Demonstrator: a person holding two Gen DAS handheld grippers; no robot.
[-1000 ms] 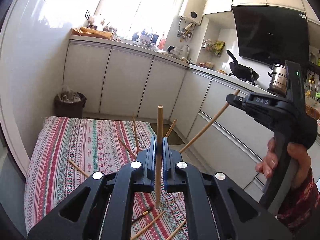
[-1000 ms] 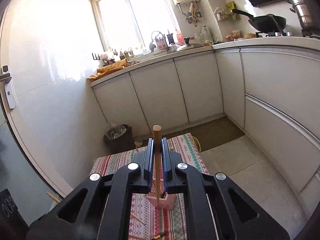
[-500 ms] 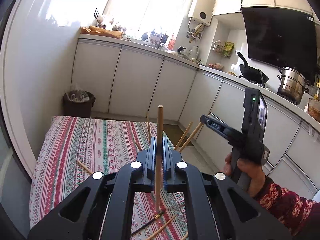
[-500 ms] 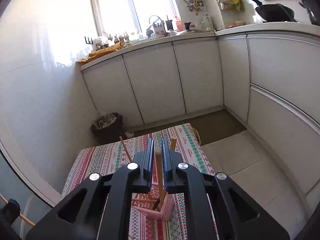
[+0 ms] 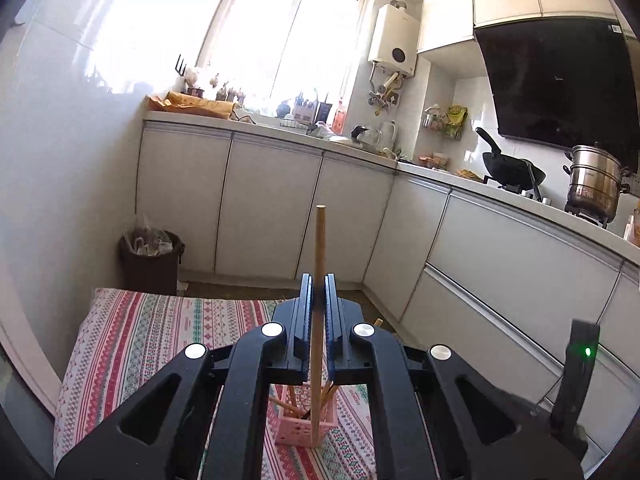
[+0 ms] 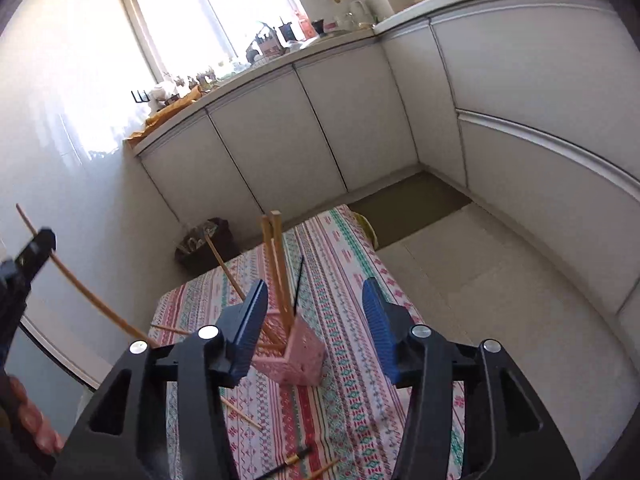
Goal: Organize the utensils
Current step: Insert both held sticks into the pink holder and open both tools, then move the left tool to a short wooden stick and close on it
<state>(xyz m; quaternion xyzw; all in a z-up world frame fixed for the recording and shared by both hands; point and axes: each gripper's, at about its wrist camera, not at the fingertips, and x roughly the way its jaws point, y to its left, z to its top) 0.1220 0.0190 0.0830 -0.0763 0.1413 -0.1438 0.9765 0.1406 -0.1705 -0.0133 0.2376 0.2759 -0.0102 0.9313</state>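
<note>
The striped bench [image 6: 352, 380] lies below both claws. The pink holder [image 6: 298, 356] stands beneath the right claw [image 6: 316, 320], whose empty jaws are opening. The left claw [image 5: 319, 312] grips an upright chopstick [image 5: 320, 240] above the holder.

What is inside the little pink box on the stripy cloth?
Several wooden chopsticks and one thin dark stick stand in the pink box, leaning different ways. Its walls hide their lower ends and the bottom, so anything lying down there cannot be seen.
</note>
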